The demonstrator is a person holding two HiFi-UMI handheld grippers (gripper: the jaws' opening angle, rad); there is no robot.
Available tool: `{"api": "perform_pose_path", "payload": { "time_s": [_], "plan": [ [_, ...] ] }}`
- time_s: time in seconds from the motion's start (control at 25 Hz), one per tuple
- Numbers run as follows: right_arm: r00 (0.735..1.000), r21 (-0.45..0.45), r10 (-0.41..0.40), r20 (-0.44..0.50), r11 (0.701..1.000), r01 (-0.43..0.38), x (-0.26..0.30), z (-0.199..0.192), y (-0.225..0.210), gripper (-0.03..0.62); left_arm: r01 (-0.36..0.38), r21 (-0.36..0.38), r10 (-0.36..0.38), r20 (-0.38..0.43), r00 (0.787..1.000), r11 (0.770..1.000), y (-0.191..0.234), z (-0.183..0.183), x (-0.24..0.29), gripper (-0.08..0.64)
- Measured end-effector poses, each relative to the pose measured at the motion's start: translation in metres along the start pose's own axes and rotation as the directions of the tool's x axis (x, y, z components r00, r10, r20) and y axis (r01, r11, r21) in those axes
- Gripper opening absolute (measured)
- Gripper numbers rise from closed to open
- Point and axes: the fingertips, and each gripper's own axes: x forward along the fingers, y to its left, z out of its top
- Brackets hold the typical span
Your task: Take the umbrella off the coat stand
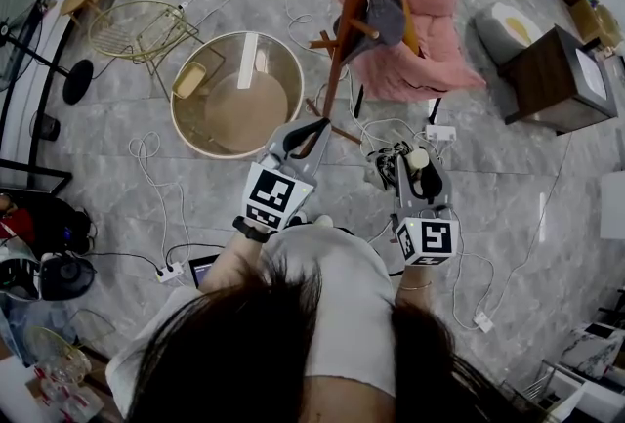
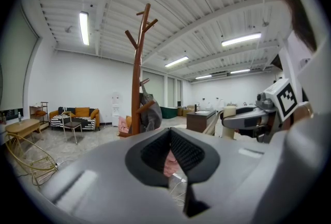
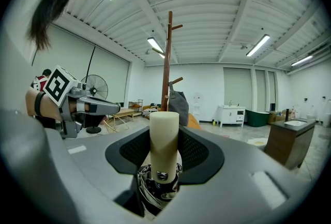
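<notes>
**Left claw**: clenched on nothing, beside the right one. **Coat stand**: 1 upright pole ahead of the 2 claws, with a grey bag on a peg. **Right claw**: grasping the folded umbrella by its cream handle, long axis upright, apart from the pole. Judged: the umbrella is off the stand, and carrying it clear falls to the right hand.

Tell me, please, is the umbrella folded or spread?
Folded: the umbrella is bunched tightly below its cream handle, upright in the right gripper.
</notes>
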Motion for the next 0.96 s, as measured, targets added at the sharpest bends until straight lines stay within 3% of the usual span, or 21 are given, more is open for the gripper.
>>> {"api": "perform_pose_path", "payload": {
  "time_s": [0.96],
  "plan": [
    [1.000,0.013,-0.005,0.006,1.000,0.005,-0.0008,0.0034,0.0014,0.155,-0.016,-0.002,0.016,-0.009,1.000,1.000,0.0060,-0.0023,-0.0078,0.058]
  ]
}}
